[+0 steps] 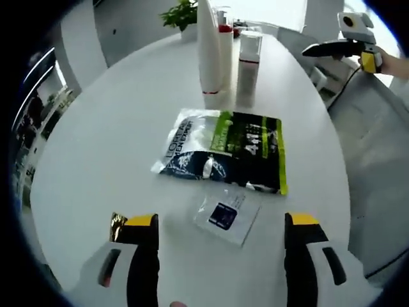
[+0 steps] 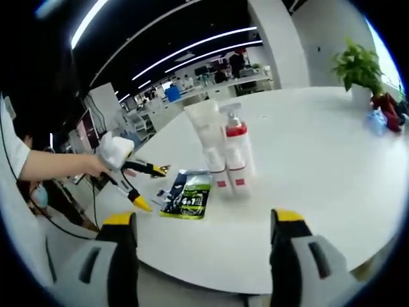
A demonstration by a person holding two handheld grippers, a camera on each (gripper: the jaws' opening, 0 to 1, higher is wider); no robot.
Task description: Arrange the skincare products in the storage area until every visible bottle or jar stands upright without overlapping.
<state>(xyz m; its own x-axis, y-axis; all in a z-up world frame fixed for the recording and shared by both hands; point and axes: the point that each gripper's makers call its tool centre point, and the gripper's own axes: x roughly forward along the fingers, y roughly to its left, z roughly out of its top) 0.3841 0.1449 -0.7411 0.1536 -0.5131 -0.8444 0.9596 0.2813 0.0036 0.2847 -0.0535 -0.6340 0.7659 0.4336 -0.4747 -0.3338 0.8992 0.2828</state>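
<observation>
In the left gripper view, the left gripper (image 1: pixel 220 233) hangs over the white desk (image 1: pixel 108 147), jaws released and holding nothing, a small flat sachet (image 1: pixel 227 215) between them and a dark-and-green pouch (image 1: pixel 223 148) beyond, probably next to be cleared. The upright bottles (image 1: pixel 220 57) stand together at the far edge

In the right gripper view, the right gripper (image 2: pixel 203 240) waits back with jaws released, showing the bottles (image 2: pixel 222 150) already standing side by side, and a gold scrap caught on one jaw of the left gripper (image 2: pixel 153 187)

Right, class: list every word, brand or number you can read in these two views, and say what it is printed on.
"L'OREAL", then "MEN EXPERT": silver and dark flat sachet.
"4in1": green and black flat sachet, seen in both views.
Small white sachet with dark blue square: print too small.
Tall white bottles with red bands: no legible text.
</observation>
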